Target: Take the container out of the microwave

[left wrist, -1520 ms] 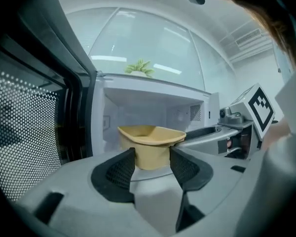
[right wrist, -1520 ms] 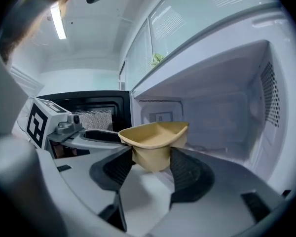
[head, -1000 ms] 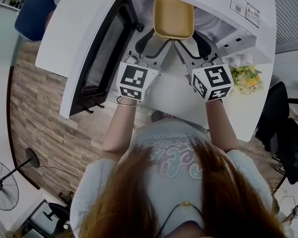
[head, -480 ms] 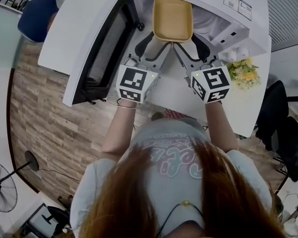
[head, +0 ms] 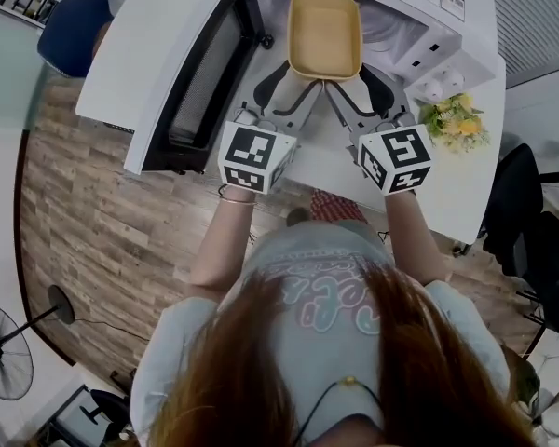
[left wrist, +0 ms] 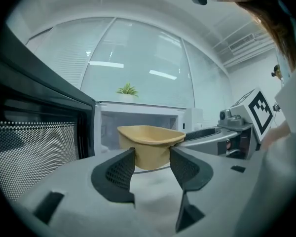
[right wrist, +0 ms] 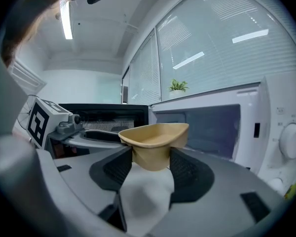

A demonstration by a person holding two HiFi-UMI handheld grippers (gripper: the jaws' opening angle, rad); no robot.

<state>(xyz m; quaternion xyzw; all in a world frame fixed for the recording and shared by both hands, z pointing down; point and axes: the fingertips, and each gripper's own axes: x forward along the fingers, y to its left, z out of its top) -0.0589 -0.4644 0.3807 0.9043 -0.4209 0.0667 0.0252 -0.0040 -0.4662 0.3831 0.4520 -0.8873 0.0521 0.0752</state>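
Clamped on the near end of the tan container (head: 324, 33) with left claw (left wrist: 152, 157) and right claw (right wrist: 151, 158), held aloft at the open microwave (head: 429, 26) mouth. Likely to tilt and slip if raised unevenly, or clip the door (head: 200, 91).

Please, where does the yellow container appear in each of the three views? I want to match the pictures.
Head view: the container is at the top centre, beyond the two marker cubes.
Left gripper view: the container is at the centre, between the jaws.
Right gripper view: the container is at the centre, between the jaws.
Shared landmark: the open microwave door lies to the left of the container in all three views.
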